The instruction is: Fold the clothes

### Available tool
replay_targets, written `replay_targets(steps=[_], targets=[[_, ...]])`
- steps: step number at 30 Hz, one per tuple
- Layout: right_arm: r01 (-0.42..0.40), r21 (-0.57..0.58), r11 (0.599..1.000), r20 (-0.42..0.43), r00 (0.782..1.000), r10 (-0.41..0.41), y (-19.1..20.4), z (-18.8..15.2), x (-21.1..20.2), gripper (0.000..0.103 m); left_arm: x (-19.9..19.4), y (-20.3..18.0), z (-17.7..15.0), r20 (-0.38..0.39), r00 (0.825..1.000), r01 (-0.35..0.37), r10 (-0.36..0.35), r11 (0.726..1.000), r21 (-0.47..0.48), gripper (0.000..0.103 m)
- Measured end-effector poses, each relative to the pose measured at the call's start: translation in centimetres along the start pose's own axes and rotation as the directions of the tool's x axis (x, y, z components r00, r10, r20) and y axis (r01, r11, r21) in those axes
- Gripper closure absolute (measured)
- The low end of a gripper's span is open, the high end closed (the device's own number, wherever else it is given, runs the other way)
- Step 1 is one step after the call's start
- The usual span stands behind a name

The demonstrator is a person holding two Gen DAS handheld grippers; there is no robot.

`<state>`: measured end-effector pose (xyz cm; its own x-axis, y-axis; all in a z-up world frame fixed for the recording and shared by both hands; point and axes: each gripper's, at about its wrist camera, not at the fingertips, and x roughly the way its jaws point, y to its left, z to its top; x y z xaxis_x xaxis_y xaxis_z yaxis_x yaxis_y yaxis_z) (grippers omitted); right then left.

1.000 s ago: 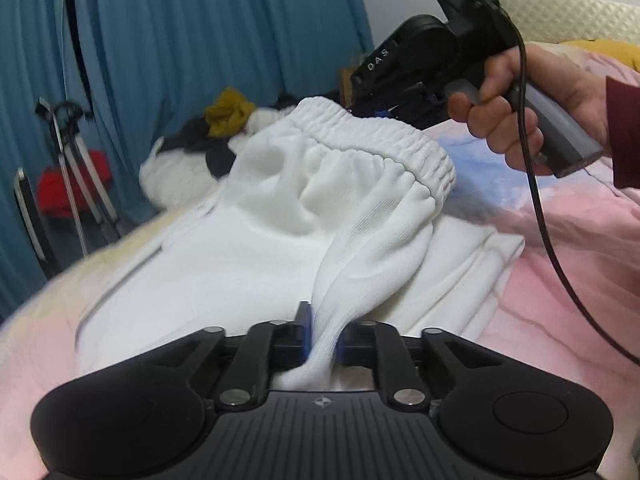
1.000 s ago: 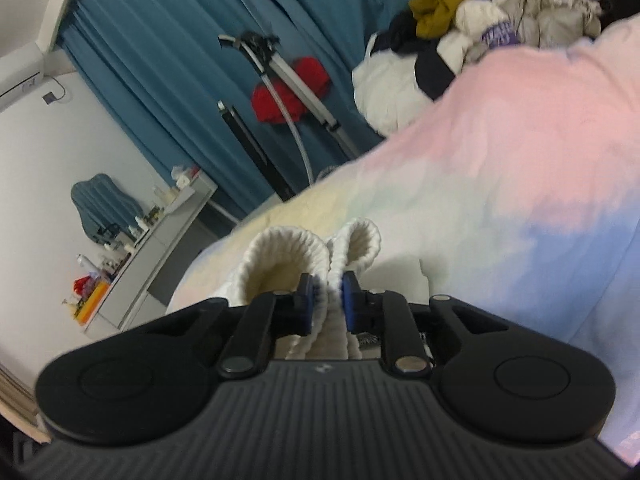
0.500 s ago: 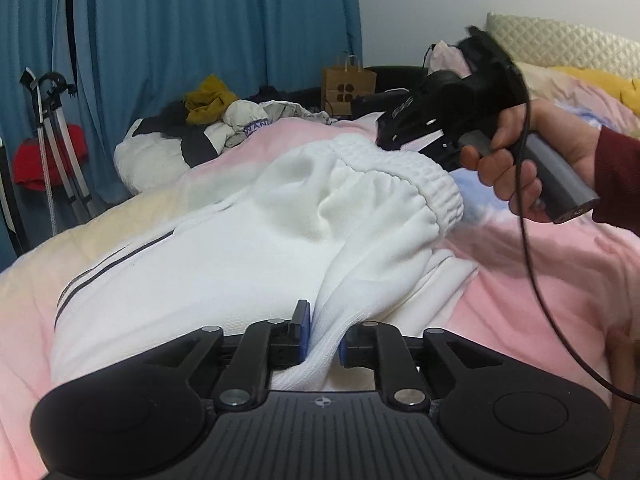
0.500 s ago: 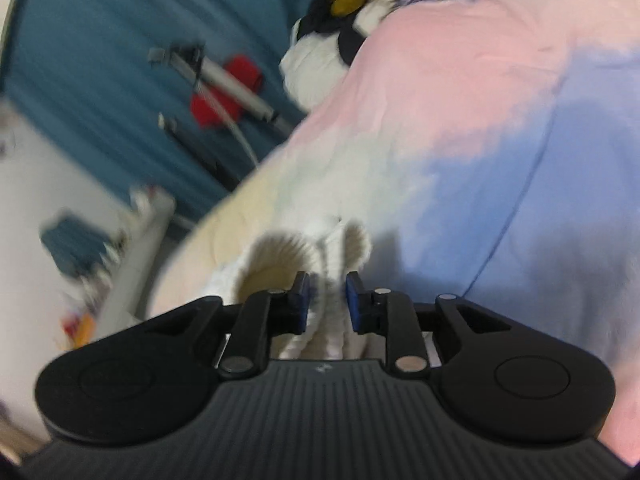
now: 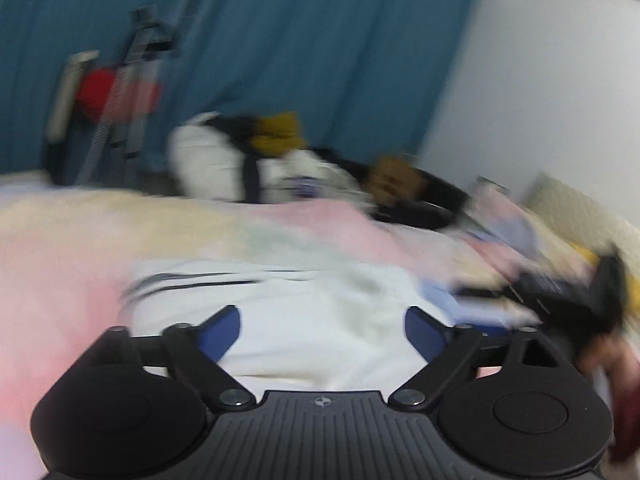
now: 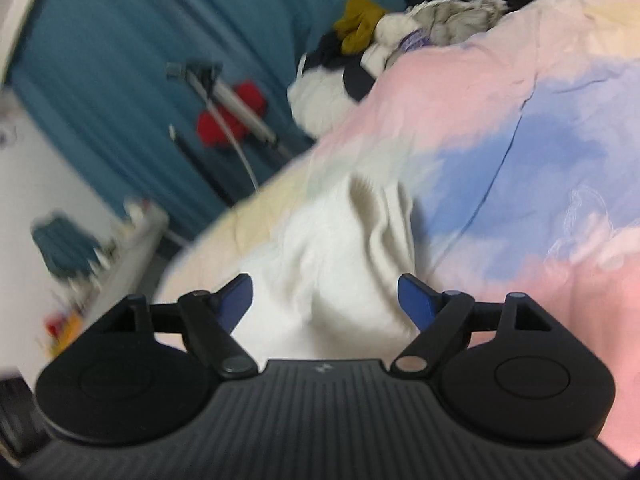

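Note:
White trousers [image 5: 312, 320] with a dark side stripe lie folded on the pastel bedspread [image 5: 80, 248]. My left gripper [image 5: 322, 330] hovers over them, open, its blue pads [image 5: 222, 334] wide apart with nothing between them. In the right wrist view the same white trousers [image 6: 340, 264] lie bunched on the bedspread [image 6: 540, 160], and my right gripper [image 6: 324, 300] stands open just above them. The right gripper [image 5: 580, 300] and the hand holding it appear blurred at the right edge of the left wrist view.
A pile of clothes [image 5: 256, 160], white, dark and mustard, sits at the far side of the bed; the clothes pile [image 6: 380, 40] also appears in the right view. Blue curtains [image 5: 280, 40] and a stand with a red part [image 6: 232, 116] stand behind. A white shelf [image 6: 120, 248] is at the left.
Both grippers have opened and let go of the white trousers, which now lie on the bed. Both cameras have swung, blurring the views.

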<state>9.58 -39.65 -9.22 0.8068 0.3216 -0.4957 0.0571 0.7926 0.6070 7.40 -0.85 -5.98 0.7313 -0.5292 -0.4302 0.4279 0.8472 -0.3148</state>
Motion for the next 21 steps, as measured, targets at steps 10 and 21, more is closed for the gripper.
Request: replay_targets(steps=[10,21], targets=[[0.093,0.149,0.985,-0.164,0.984,-0.068,-3.8,-1.4,7.7,0.011,2.1,6.3,-1.6,-0.158,0.981,-0.149,0.114,0.963,-0.225,0.011],[-0.183,0.078,0.98,-0.053,0.981,0.188,-0.2,-1.0,4.4,0.018,3.9,9.4,-2.8,-0.244,0.964,-0.188,0.103,0.916,-0.355,0.011]])
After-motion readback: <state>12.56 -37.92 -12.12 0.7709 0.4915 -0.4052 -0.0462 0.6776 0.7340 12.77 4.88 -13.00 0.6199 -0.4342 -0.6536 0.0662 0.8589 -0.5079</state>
